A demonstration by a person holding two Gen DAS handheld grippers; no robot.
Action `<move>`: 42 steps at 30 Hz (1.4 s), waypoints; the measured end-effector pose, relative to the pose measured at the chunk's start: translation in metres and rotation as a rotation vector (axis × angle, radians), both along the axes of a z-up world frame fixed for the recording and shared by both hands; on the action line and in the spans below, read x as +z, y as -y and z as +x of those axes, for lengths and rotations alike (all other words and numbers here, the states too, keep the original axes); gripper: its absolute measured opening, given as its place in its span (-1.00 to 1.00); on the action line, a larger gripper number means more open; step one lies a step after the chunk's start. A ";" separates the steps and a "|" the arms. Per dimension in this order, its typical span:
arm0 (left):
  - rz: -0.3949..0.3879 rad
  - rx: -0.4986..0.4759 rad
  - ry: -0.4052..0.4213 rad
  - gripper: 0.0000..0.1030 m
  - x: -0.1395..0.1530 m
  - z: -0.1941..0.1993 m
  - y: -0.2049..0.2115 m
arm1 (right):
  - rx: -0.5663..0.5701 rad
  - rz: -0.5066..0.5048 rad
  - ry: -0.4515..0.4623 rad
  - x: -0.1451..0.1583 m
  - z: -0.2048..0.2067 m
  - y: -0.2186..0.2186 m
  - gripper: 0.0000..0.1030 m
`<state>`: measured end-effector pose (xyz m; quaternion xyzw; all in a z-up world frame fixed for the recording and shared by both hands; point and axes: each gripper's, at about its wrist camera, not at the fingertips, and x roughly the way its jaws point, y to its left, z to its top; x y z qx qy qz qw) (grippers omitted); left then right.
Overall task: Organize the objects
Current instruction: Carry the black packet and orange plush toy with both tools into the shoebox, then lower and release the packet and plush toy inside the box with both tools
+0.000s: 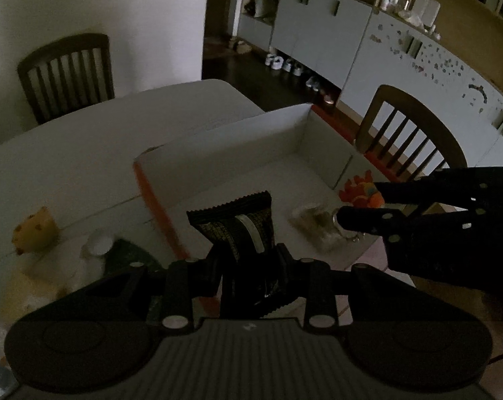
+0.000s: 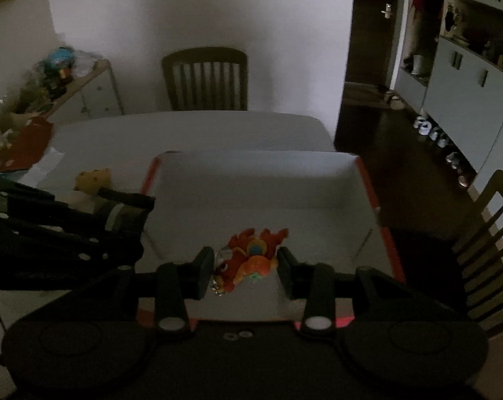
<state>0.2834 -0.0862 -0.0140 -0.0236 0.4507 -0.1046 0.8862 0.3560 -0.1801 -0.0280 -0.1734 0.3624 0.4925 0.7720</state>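
Your left gripper [image 1: 248, 260] is clamped on a dark foil snack packet [image 1: 238, 223], which stands up between the jaws with its crimped top edge ahead of the tips, roughly over the near orange rim of the white cardboard box [image 1: 295, 133]. Your right gripper [image 2: 244, 266] has its jaws spread, one either side of an orange plush toy with a key ring [image 2: 251, 260] that lies on the box floor; neither pad seems to press it.

Judging from this, the packet goes into the box next. The risk: your two tools are close together, and the right one sits just beyond the packet's right side, so swinging the packet in could knock them together. Release too early and it may land on the rim or outside, near the yellow plush [image 1: 34, 230].
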 end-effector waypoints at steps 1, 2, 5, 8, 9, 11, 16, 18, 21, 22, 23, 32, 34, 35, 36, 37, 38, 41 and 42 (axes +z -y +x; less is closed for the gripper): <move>0.003 -0.004 -0.005 -0.39 -0.002 0.006 0.004 | -0.005 -0.007 0.003 -0.003 0.006 -0.001 -0.23; 0.011 -0.010 -0.009 -0.39 -0.004 0.011 0.008 | -0.007 -0.013 0.007 -0.006 0.012 -0.002 -0.23; 0.032 -0.035 -0.027 -0.39 -0.012 0.026 0.023 | -0.015 -0.031 0.009 -0.015 0.029 -0.007 -0.23; 0.038 -0.046 -0.062 -0.39 -0.024 0.039 0.032 | -0.022 -0.050 0.000 -0.027 0.044 -0.013 -0.22; 0.041 -0.047 -0.073 -0.39 -0.028 0.043 0.034 | -0.027 -0.053 -0.003 -0.031 0.049 -0.014 -0.22; 0.043 -0.044 -0.099 -0.39 -0.037 0.051 0.038 | -0.024 -0.070 -0.010 -0.039 0.057 -0.020 -0.22; 0.060 -0.048 -0.150 -0.39 -0.057 0.063 0.049 | -0.020 -0.119 -0.062 -0.062 0.070 -0.033 -0.22; 0.066 -0.044 -0.167 -0.39 -0.064 0.067 0.052 | -0.014 -0.135 -0.072 -0.069 0.071 -0.038 -0.22; 0.085 -0.052 -0.185 -0.39 -0.075 0.073 0.058 | -0.014 -0.157 -0.079 -0.079 0.074 -0.044 -0.22; 0.091 -0.052 -0.192 -0.39 -0.078 0.074 0.059 | -0.012 -0.163 -0.087 -0.082 0.075 -0.045 -0.22; 0.095 -0.047 -0.199 -0.39 -0.081 0.075 0.059 | -0.012 -0.171 -0.090 -0.084 0.075 -0.048 -0.22; 0.092 -0.016 -0.267 -0.39 -0.104 0.087 0.059 | -0.007 -0.223 -0.134 -0.099 0.079 -0.053 -0.22; 0.093 -0.014 -0.275 -0.39 -0.107 0.089 0.060 | -0.010 -0.216 -0.143 -0.098 0.079 -0.054 -0.21; 0.093 -0.014 -0.275 -0.39 -0.107 0.090 0.061 | -0.009 -0.220 -0.150 -0.099 0.079 -0.054 -0.21; 0.092 -0.012 -0.277 -0.39 -0.107 0.092 0.061 | -0.013 -0.226 -0.156 -0.099 0.080 -0.053 -0.21; 0.092 -0.007 -0.279 -0.39 -0.107 0.092 0.061 | -0.015 -0.231 -0.160 -0.099 0.080 -0.054 -0.21; 0.092 -0.006 -0.280 -0.39 -0.107 0.093 0.061 | -0.016 -0.237 -0.163 -0.099 0.081 -0.054 -0.20; 0.097 -0.009 -0.283 -0.39 -0.107 0.093 0.062 | -0.024 -0.250 -0.173 -0.099 0.082 -0.057 -0.19; 0.096 -0.008 -0.283 -0.39 -0.107 0.093 0.062 | -0.027 -0.256 -0.176 -0.100 0.083 -0.058 -0.19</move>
